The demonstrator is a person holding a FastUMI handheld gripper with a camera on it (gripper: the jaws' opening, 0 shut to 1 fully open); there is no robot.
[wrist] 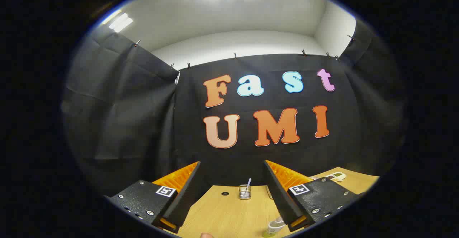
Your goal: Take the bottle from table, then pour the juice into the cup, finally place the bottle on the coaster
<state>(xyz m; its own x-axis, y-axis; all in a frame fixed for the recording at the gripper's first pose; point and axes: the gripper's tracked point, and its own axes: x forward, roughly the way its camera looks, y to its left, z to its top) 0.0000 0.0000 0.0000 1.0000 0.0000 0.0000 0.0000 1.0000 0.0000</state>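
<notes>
Hanging wide apart and holding nothing, the tongs (231, 195) sit high over the worktop (229, 213), and the bottle (274, 227) stands low by the right finger; it looks light, clear and slippery, so grab its middle.

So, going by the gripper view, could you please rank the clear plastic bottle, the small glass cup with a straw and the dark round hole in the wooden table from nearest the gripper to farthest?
The gripper is open.
1. Clear plastic bottle, beside the right finger.
2. Small glass cup with a straw, ahead between the fingers.
3. Dark round hole, left of the cup; too close to call.
</notes>
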